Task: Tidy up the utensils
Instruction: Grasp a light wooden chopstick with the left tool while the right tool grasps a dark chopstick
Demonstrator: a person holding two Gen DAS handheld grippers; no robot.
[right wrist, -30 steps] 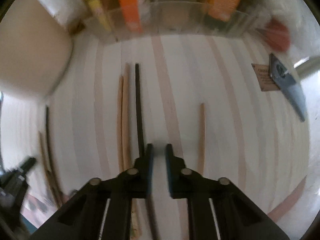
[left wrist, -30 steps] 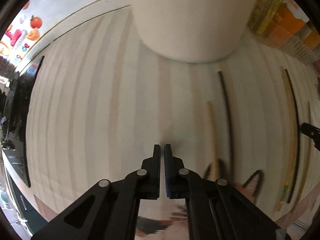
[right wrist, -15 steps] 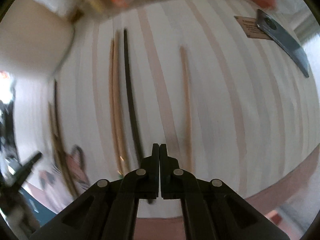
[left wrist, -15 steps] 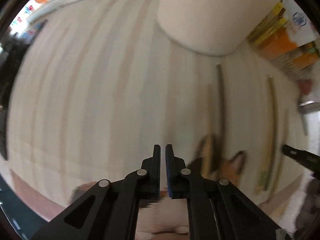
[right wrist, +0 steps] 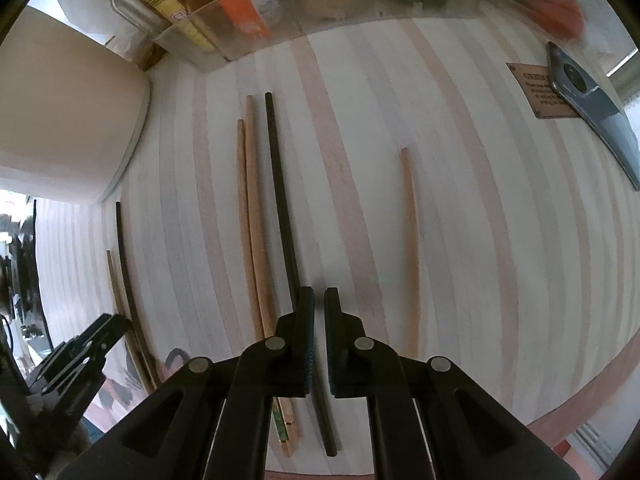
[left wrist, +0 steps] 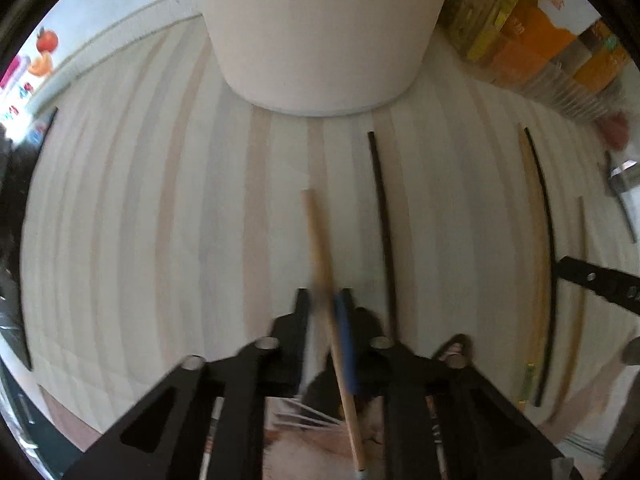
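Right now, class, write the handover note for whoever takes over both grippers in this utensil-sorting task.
Left gripper: a wooden chopstick lies between its fingers; grip unclear, blurred.
Right gripper: narrowly open, empty, above the black chopstick.
On the striped table: two wooden chopsticks beside that black one, a lone wooden one to the right, another black one near the white container.
Done: nothing visibly stowed.
Left: gather every chopstick.
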